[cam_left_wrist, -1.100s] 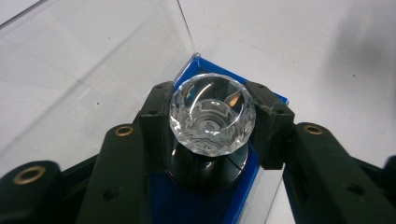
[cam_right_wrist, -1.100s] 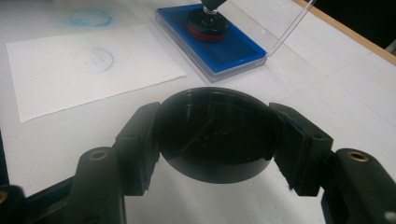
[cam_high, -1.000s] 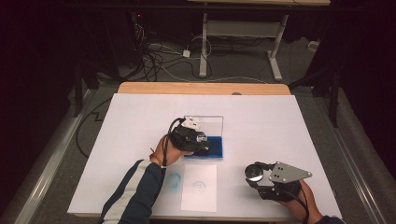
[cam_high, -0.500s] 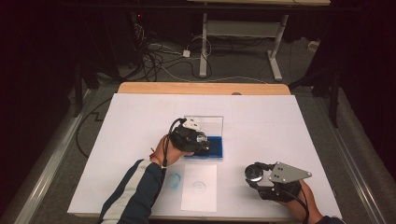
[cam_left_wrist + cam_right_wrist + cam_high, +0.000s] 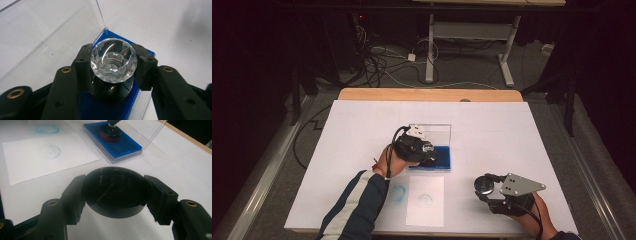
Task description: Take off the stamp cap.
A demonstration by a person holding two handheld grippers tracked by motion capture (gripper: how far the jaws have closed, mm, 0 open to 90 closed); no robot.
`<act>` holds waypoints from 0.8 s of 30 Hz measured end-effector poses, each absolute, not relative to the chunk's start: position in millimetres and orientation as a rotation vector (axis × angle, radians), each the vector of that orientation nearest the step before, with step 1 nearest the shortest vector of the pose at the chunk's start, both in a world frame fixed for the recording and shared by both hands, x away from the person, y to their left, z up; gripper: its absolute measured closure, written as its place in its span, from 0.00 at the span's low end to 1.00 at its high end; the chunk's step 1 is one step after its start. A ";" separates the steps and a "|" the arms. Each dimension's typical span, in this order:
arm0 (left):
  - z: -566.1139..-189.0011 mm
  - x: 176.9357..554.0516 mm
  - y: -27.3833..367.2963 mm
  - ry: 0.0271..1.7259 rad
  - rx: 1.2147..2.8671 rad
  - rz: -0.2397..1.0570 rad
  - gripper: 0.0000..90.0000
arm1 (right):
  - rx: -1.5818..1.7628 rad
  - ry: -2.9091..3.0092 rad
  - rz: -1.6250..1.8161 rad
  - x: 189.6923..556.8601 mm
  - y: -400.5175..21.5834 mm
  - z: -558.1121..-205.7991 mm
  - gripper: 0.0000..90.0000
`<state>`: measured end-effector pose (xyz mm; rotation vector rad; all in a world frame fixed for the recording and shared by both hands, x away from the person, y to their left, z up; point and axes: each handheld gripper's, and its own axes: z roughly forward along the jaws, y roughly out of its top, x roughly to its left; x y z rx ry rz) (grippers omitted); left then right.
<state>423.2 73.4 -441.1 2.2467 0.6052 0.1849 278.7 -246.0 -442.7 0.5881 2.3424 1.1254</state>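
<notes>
A stamp with a faceted clear knob (image 5: 113, 60) stands upright on the blue ink pad (image 5: 147, 51). My left gripper (image 5: 113, 66) is shut on the knob, one pad on each side. In the high view that left gripper (image 5: 426, 151) sits over the ink pad (image 5: 441, 159), near the table's middle. In the right gripper view the stamp's black and red base (image 5: 110, 133) rests on the pad (image 5: 125, 147). My right gripper (image 5: 115, 193) is shut on a round black cap (image 5: 115, 191), held just above the table. The high view has this gripper (image 5: 484, 187) and cap (image 5: 484, 183) at the front right.
The pad's clear lid (image 5: 432, 131) stands open behind it. A white paper sheet (image 5: 426, 202) with a faint round print (image 5: 50, 151) lies at the table's front. A blue ring mark (image 5: 398, 194) is on the table left of the sheet. Cables and table legs lie on the floor beyond.
</notes>
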 end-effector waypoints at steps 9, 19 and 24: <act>-438.7 422.9 73.2 0.604 2.256 0.188 0.60 | 0.602 2.352 1.122 283.8 -245.1 -443.4 0.42; -425.8 417.8 78.2 0.585 2.216 0.209 0.60 | 0.611 2.346 1.124 284.7 -247.2 -442.6 0.42; -415.7 411.3 84.3 0.577 2.171 0.228 0.60 | 0.626 2.332 1.125 284.8 -249.1 -441.1 0.42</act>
